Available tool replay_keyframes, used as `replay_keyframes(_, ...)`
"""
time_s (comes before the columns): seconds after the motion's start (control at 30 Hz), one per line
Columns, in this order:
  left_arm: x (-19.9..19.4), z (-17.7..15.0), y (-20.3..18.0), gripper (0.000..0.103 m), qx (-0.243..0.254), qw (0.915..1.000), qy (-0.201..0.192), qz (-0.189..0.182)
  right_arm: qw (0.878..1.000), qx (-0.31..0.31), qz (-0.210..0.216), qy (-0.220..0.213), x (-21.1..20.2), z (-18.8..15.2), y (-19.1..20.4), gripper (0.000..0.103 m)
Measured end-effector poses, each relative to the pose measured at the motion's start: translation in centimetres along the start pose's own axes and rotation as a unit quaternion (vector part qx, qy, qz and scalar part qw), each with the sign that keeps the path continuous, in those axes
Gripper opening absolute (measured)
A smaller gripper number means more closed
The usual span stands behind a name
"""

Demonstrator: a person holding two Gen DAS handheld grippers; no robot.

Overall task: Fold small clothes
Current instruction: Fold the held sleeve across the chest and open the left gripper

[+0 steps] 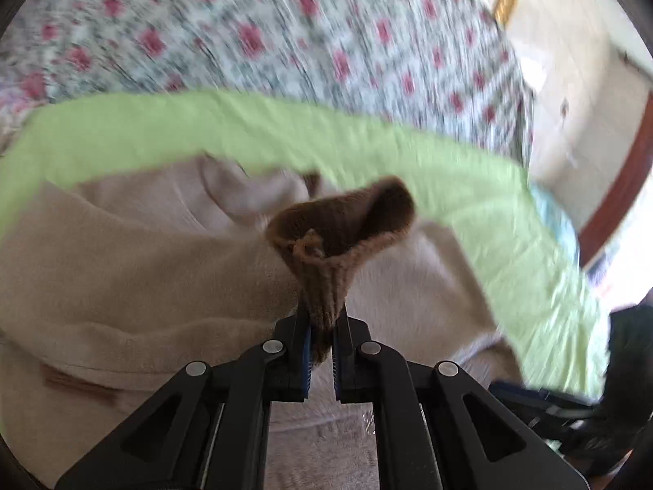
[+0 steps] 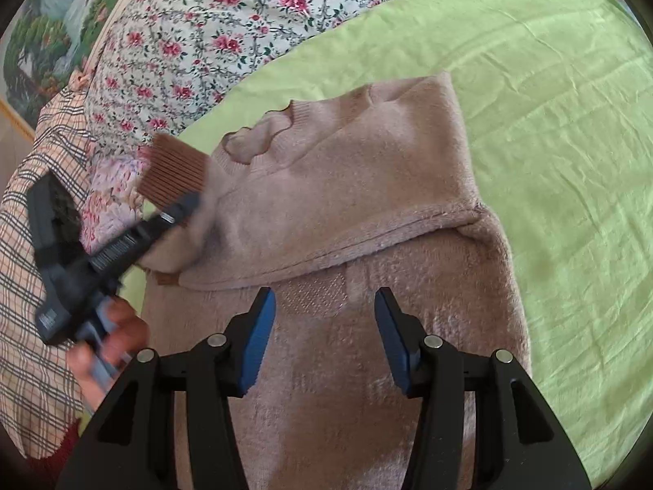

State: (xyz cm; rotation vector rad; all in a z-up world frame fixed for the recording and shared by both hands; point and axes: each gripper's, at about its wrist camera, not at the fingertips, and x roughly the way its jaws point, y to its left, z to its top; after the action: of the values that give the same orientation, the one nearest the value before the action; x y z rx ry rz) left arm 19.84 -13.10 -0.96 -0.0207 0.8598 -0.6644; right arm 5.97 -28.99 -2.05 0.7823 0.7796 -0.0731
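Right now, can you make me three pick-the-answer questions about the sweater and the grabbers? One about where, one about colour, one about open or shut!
1. What does the sweater lie on?
A. green sheet
B. wooden floor
C. blue chair

2. What colour is the cuff?
A. yellow
B. brown
C. black

3. How is the right gripper?
A. shut on the cuff
B. shut on the sheet
C. open

Answers:
1. A, the green sheet spreads out around the sweater.
2. B, the ribbed cuff is brown, darker than the pinkish sweater.
3. C, its jaws stand apart over the sweater, holding nothing; the left gripper pinches the cuff.
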Motion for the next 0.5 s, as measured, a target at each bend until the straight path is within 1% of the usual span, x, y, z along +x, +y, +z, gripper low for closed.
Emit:
replay_keyframes(0.1,1.4,-1.2,0.1,0.016,0.004,0.9993,0.037,-0.01,1.0,0.0,0.0,0.01,1.0,0.4,0.3,0.053)
replay_keyframes(0.13,1.3,-1.4,0.5,0.02,0.002,0.9989,0.043,-0.018,1.0,0.0,0.003,0.011,1.3,0.5,0.5,0.055)
replay_keyframes(0.17,1.2,-1.3,0.8,0.023,0.002,0.9989,0.042,-0.02,1.0,-0.002,0.007,0.01,1.6,0.7,0.7,0.057)
replay_keyframes(0.2,0.3,-1.7,1.3,0.028,0.002,0.9991,0.037,-0.019,1.0,-0.003,0.01,0.009,1.9,1.0,1.0,0.059)
replay_keyframes(0.23,-0.6,-2.0,1.9,0.037,0.003,0.9995,0.031,-0.011,1.0,-0.005,0.012,0.008,2.2,1.2,1.2,0.061)
replay_keyframes(0.3,-2.7,-2.6,3.8,0.045,-0.001,0.9998,0.019,0.005,1.0,-0.006,0.02,0.007,2.9,1.8,1.7,0.063)
replay_keyframes(0.33,-3.9,-2.8,5.1,0.045,-0.006,0.9998,0.013,0.016,1.0,-0.004,0.024,0.006,3.3,2.3,1.9,0.067)
replay_keyframes(0.37,-5.1,-3.2,6.9,0.045,-0.016,0.9992,0.007,0.036,1.0,-0.001,0.028,0.003,3.7,2.6,2.0,0.069)
replay_keyframes(0.4,-6.0,-3.2,8.2,0.045,-0.025,0.9985,0.004,0.049,1.0,0.002,0.03,0.002,4.0,2.9,2.1,0.074)
replay_keyframes(0.43,-7.1,-3.4,10.1,0.045,-0.04,0.9966,-0.002,0.072,0.999,0.006,0.032,0.003,4.5,3.2,2.2,0.076)
replay_keyframes(0.47,-8.0,-3.7,12.3,0.045,-0.056,0.9937,-0.007,0.097,1.0,0.011,0.028,0.006,5.2,3.5,2.2,0.076)
replay_keyframes(0.5,-8.4,-3.7,13.5,0.045,-0.067,0.9914,-0.008,0.112,1.0,0.015,0.024,0.009,5.7,3.7,2.2,0.076)
